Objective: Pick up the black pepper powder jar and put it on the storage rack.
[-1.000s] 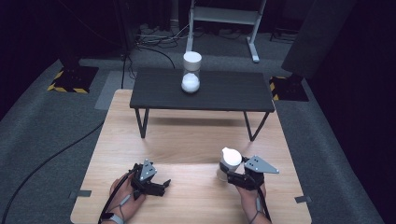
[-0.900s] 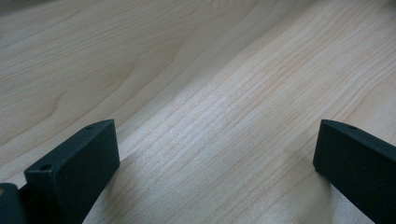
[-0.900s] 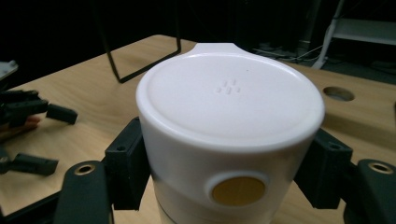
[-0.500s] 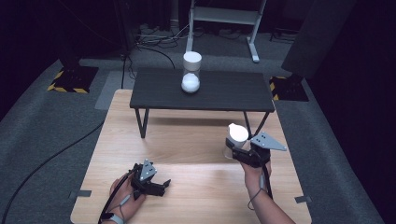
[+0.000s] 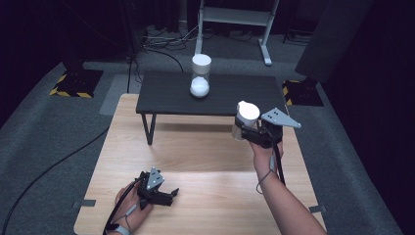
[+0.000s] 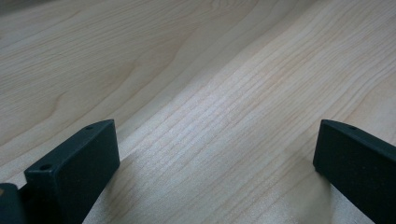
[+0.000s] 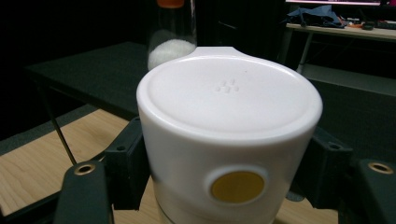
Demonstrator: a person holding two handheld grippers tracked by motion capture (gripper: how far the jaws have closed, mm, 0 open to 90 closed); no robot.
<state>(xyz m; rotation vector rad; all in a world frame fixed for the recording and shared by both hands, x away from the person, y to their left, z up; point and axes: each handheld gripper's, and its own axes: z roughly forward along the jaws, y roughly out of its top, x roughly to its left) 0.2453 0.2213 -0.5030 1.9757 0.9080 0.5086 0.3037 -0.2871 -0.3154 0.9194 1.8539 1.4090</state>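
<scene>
A white lidded container (image 5: 246, 115) with a round yellow button (image 7: 236, 186) hangs in the air by the front edge of the black low table (image 5: 161, 98). My right gripper (image 5: 244, 129) is shut on its sides, with the black jaws pressed against both walls (image 7: 229, 154). A clear jar (image 5: 200, 76) partly filled with white powder stands upright on the low table, also visible behind the container as the jar (image 7: 172, 37). My left gripper (image 5: 164, 192) rests low on the wooden table (image 5: 205, 152), open, with bare wood between its jaws (image 6: 215, 140).
The low black table stands on thin legs (image 5: 148, 128) at the far end of the wooden table. Dark floor, cables (image 5: 54, 166) and a stand frame (image 5: 235, 19) surround it. A yellow-black striped block (image 5: 73, 83) lies at the far left.
My right gripper has risen and moved away from the person toward the black table, carrying the white container. The left gripper has stayed in place.
</scene>
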